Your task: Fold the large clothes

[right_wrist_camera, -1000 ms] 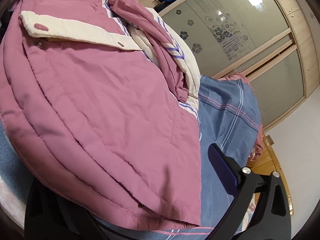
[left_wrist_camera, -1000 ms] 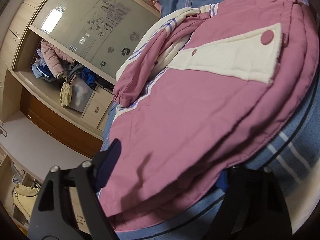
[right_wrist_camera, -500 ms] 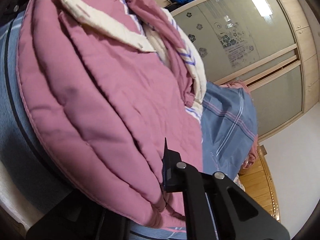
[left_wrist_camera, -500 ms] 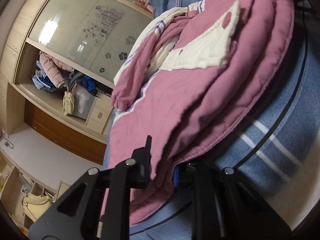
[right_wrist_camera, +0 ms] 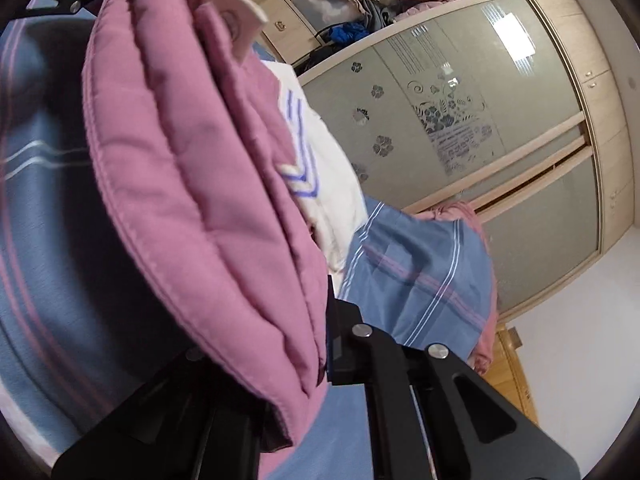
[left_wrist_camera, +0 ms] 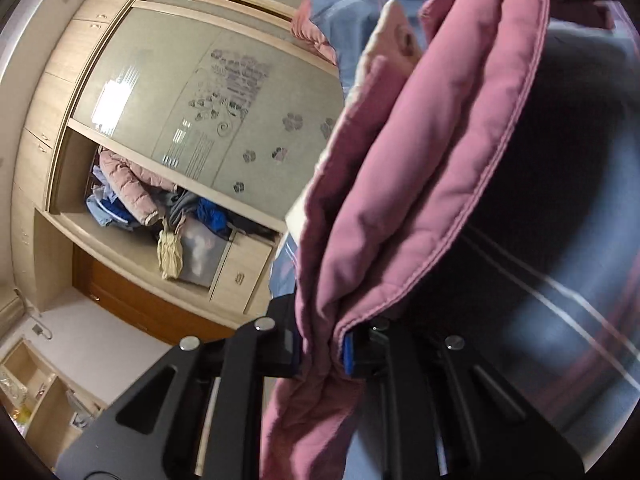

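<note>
- Pink quilted jacket (left_wrist_camera: pixel 420 184), padded, stitched hem, cream placket with pink snap near its top
- Hem edge bunched in several layers, raised off the blue striped bed
- White lining with purple stripes shows on far side

A bed (right_wrist_camera: pixel 44 208) covered with a blue sheet (left_wrist_camera: pixel 568 280) striped in white and pink is seen below and beyond both claws. On it, ahead of the right claw (right_wrist_camera: pixel 320 344), a white fabric with blue stripes (right_wrist_camera: pixel 320 184) is spread, and a blue striped pillow (right_wrist_camera: pixel 420 276) is laid farther off, to the right of it.
</note>
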Tool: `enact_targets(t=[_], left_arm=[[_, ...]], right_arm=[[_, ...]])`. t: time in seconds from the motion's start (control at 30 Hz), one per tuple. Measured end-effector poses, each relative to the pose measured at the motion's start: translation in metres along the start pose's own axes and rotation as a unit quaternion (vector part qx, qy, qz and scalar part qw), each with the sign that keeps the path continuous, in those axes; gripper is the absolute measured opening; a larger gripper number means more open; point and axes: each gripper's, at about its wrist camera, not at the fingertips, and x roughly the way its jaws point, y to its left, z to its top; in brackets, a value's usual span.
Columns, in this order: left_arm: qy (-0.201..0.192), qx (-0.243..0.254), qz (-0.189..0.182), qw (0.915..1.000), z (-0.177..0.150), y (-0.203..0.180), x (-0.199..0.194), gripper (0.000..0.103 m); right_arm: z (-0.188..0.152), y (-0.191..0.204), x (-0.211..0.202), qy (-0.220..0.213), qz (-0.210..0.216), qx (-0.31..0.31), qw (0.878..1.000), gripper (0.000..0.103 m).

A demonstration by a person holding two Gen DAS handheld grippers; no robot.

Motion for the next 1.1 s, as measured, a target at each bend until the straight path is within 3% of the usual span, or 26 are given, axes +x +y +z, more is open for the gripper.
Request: enact_targets(t=[0.27, 0.47, 0.63, 0.73, 0.83, 0.87, 0.9, 0.93, 0.97, 1.1], left_arm=[[-0.040, 0.063, 0.027, 0.9968, 0.047, 0.065, 0.086, 0.014], [-0.026, 0.077, 0.054, 0.9952, 0.095, 0.099, 0.218, 0.015], [0.026, 0.078, 0.033, 0.9961, 0.115, 0.064, 0.341, 0.015], [0.049, 0.062, -0.005, 0.9968, 0.109, 0.038, 0.372, 0.018], [0.053, 0.041, 0.006, 0.9977, 0.103, 0.032, 0.378, 0.030], [0.055, 0.034, 0.024, 0.9976, 0.102, 0.036, 0.377, 0.053], [0.058, 0.022, 0.058, 0.9964, 0.103, 0.044, 0.377, 0.088], [0.057, -0.007, 0.100, 0.9933, 0.105, 0.059, 0.374, 0.099], [0.060, -0.051, 0.113, 0.9905, 0.105, 0.080, 0.371, 0.101], [0.073, -0.223, 0.126, 0.9639, 0.098, 0.157, 0.351, 0.101]], right_arm=[[0.052, -0.074, 0.078, 0.004, -0.026, -0.043, 0.999, 0.005], [0.095, -0.122, 0.194, 0.023, -0.068, -0.052, 0.996, 0.005], [0.107, -0.108, 0.313, 0.079, -0.044, -0.061, 0.994, 0.006], [0.095, -0.076, 0.348, 0.097, -0.025, -0.079, 0.992, 0.008], [0.086, -0.066, 0.347, 0.074, -0.065, -0.055, 0.994, 0.021], [0.085, -0.071, 0.345, 0.073, -0.082, -0.039, 0.993, 0.039], [0.085, -0.078, 0.343, 0.075, -0.099, -0.026, 0.992, 0.069], [0.085, -0.092, 0.339, 0.071, -0.120, -0.007, 0.990, 0.082], [0.086, -0.110, 0.335, 0.069, -0.130, 0.016, 0.989, 0.102], [0.081, -0.179, 0.318, 0.098, -0.127, 0.143, 0.977, 0.102]])
